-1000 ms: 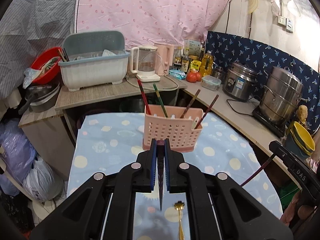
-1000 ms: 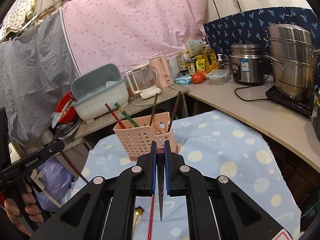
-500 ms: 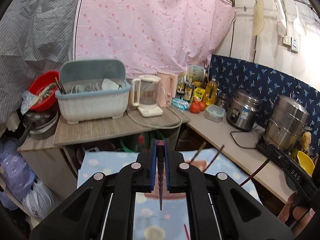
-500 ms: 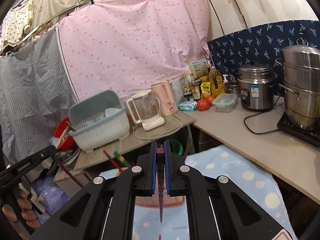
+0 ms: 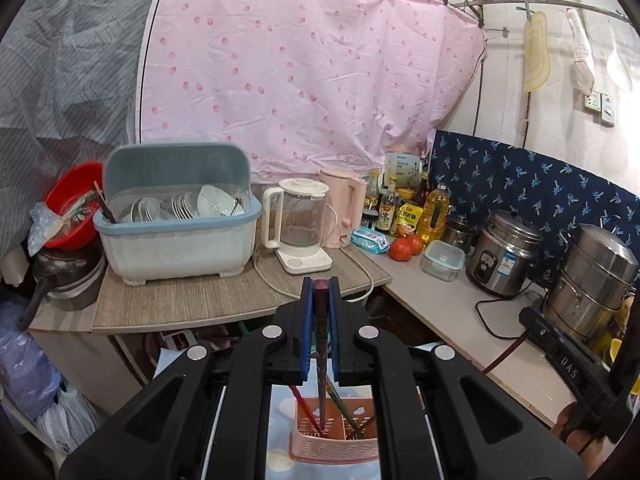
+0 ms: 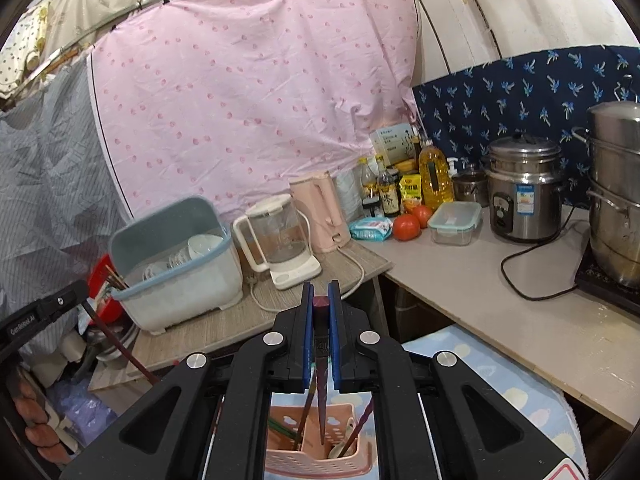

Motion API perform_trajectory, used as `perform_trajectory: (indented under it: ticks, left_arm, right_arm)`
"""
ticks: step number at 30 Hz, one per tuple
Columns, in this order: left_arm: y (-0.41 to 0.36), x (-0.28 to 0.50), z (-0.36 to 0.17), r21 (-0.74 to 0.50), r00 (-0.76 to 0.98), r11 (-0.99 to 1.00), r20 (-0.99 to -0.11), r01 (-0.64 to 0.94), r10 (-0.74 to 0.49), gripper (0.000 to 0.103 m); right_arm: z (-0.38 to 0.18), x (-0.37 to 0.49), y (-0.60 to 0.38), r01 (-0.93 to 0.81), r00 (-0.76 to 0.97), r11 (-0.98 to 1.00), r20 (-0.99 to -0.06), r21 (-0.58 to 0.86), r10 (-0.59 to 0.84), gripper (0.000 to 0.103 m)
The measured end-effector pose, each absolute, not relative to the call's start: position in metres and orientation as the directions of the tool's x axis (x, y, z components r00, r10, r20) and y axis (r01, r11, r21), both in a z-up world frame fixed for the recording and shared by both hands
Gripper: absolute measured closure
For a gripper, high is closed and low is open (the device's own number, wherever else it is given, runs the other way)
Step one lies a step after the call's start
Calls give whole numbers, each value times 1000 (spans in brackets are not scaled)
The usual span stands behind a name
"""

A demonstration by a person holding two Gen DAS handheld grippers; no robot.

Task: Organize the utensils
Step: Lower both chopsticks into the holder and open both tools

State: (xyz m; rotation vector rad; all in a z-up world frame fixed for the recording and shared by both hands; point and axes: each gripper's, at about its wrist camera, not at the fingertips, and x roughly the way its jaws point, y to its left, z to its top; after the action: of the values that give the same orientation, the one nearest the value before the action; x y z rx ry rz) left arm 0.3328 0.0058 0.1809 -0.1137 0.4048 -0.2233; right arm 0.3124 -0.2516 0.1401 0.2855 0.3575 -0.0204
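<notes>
Dark lacquered wood is what I have in each grip: the left gripper [image 5: 319,296] is clamped on a chopstick [image 5: 321,364] near its blunt top end, the thin tip hanging down over the pink basket [image 5: 334,446] below. I judge these sticks as very light, stiff and slick, so a pinch near the thick square end, as here, gives the pads the most to bite on; a hold lower down on the taper would likely let the stick swivel or slip.

The basket is perforated plastic with a divider. In the left view its left compartment holds a red chopstick [image 5: 306,410] and the right one a green chopstick [image 5: 345,410], both leaning. I expect the basket to be light enough to skid on the spotted cloth [image 5: 280,466] if a tip pushes against its wall.

The right gripper [image 6: 320,300] is likewise closed on its own dark chopstick [image 6: 321,400], tip pointing into the same basket [image 6: 316,456]. From this side I see brown sticks leaning in it and a pale spoon [image 6: 338,450] low in the right compartment. Whether either held tip is inside the rim I cannot tell.

On the desk [image 5: 192,304] behind, a dish bin [image 5: 176,240] holds white bowls and plates, fragile and not my concern.
</notes>
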Motion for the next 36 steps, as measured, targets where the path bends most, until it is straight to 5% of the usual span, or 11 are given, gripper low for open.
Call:
perform_trajectory:
  ticks: [19,21,25,36]
  left_arm:
    - [2,358,134,-151,859,973,-461,173,-224,96]
    - [2,356,134,-141,860,975,-462,171,-217,94]
    - [3,351,133,-136,861,978,-467,157,-203,69]
    - [1,311,124,-126,846,976,-486,178,-217,67]
  right_arm:
    - [86,333,-231,76,891,966,-452,245,44,96]
    - [87,332,-231,77,893,965,-447,249,44,92]
    - [87,326,-232,82,895,960,-443,266,46,81]
    - [82,276,-222,56,894,962,-442,266,71,80]
